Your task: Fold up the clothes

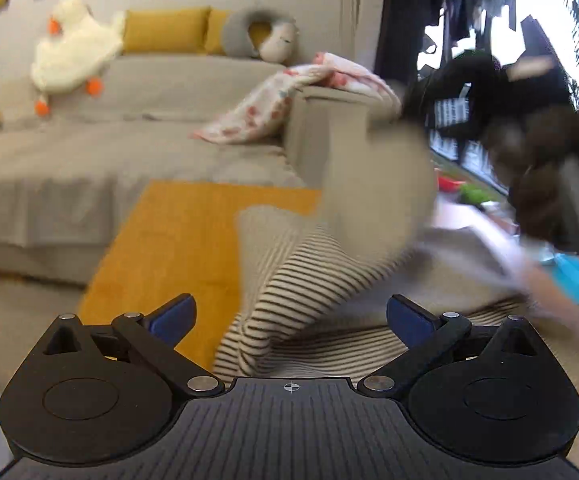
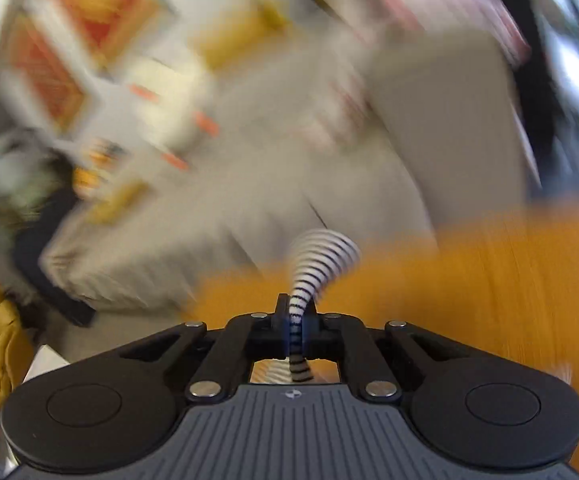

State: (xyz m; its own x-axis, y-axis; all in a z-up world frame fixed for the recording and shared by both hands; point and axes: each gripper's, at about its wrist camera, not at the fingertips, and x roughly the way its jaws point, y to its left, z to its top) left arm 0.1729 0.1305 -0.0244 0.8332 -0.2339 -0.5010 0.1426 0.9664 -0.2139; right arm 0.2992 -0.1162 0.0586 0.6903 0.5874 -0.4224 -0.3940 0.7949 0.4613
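Observation:
A black-and-white striped garment (image 1: 289, 300) hangs and bunches in front of my left gripper (image 1: 289, 316), over a yellow rug (image 1: 193, 240). My left gripper is open, its blue-padded fingers (image 1: 173, 316) wide apart on either side of the cloth, holding nothing. In the right wrist view my right gripper (image 2: 295, 312) is shut on a twisted fold of the striped garment (image 2: 317, 264), which rises past the fingertips. That view is heavily motion-blurred. A blurred beige part of the garment (image 1: 373, 188) is lifted at the centre right.
A grey sofa (image 1: 109, 140) with yellow cushions, a white goose plush (image 1: 73, 48) and a pink patterned blanket (image 1: 289, 100) stands behind the rug. A person in black (image 1: 509, 100) bends at the right. Blue cloth (image 1: 573, 276) lies at the right edge.

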